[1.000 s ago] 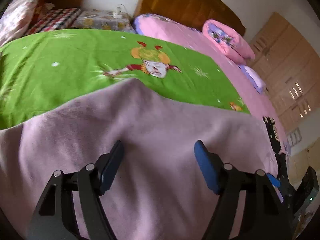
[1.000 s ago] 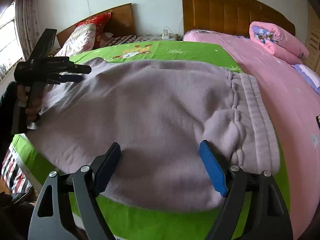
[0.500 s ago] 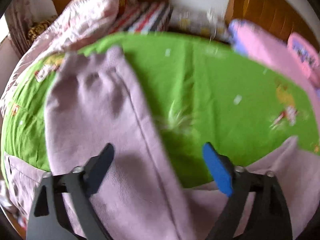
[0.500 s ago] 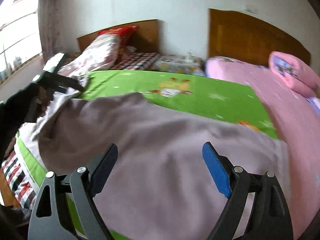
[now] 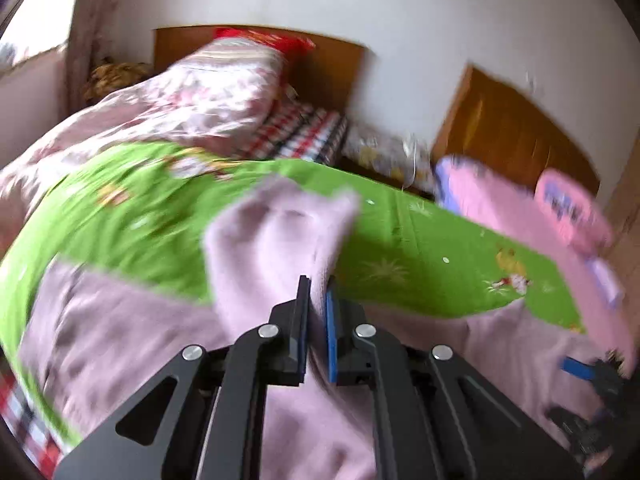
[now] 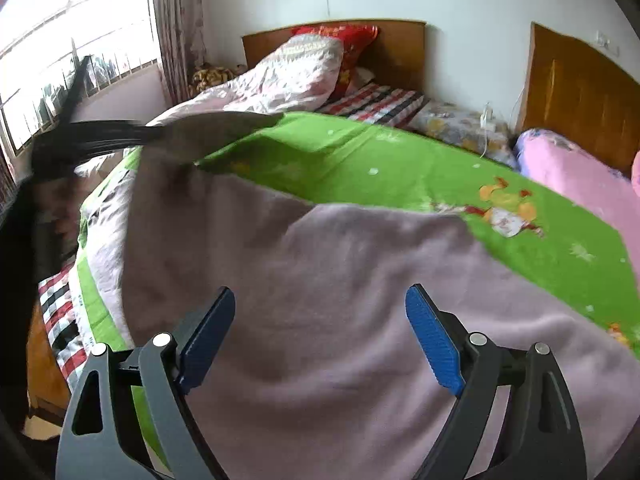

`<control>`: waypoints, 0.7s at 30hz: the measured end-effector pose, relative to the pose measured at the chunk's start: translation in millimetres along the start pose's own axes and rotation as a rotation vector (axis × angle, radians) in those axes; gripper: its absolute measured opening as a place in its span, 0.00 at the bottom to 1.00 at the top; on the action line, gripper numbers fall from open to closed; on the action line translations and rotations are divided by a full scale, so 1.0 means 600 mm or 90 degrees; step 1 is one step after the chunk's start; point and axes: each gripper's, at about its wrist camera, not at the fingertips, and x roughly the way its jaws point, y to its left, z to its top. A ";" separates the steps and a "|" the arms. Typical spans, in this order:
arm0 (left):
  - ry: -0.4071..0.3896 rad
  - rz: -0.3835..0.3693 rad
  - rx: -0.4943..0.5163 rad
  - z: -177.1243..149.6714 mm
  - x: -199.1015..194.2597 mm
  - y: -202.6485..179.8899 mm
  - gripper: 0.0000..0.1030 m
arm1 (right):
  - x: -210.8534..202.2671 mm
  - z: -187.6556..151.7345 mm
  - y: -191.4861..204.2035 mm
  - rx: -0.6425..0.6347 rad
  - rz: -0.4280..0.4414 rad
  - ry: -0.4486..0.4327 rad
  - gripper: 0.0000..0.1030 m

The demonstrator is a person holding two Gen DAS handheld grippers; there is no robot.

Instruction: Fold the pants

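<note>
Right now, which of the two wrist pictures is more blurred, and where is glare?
Left wrist view: motion blur everywhere, smearing the green cartoon bedsheet and the lilac fleece pants. Right wrist view: mostly sharp; only the left gripper is streaked, and the barred window is overexposed.

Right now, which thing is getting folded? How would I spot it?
Find the bed with the bright green cartoon sheet. The pants lie on its near side, one end pinched in the left gripper. They are plain, fuzzy, pale lilac; the bedding around them is patterned.
</note>
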 end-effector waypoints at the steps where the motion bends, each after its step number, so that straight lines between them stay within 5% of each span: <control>1: -0.005 0.010 -0.013 -0.029 -0.029 0.031 0.07 | 0.012 -0.006 -0.003 0.007 0.001 0.009 0.82; 3: 0.001 0.022 -0.034 -0.075 -0.053 0.082 0.08 | 0.040 -0.022 -0.006 0.012 -0.012 0.036 0.82; 7: 0.059 0.004 -0.116 -0.171 -0.037 0.183 0.35 | 0.054 -0.024 -0.015 0.029 -0.013 0.057 0.83; 9: 0.026 -0.025 -0.126 -0.183 -0.039 0.203 0.38 | 0.063 -0.024 -0.020 0.038 -0.007 0.074 0.85; 11: 0.013 0.021 -0.122 -0.178 -0.054 0.195 0.59 | 0.069 -0.023 -0.023 0.041 -0.009 0.079 0.85; 13: -0.032 0.107 -0.049 -0.154 -0.087 0.144 0.66 | 0.074 -0.022 -0.016 0.030 -0.022 0.081 0.85; 15: -0.053 0.112 0.045 -0.133 -0.102 0.081 0.79 | 0.079 -0.022 -0.004 0.008 -0.042 0.082 0.86; 19: 0.031 0.139 0.230 -0.088 -0.018 -0.042 0.86 | 0.080 -0.024 0.001 -0.003 -0.044 0.079 0.86; 21: 0.084 0.181 0.300 -0.079 0.051 -0.064 0.76 | 0.075 -0.026 -0.005 0.009 -0.032 0.075 0.86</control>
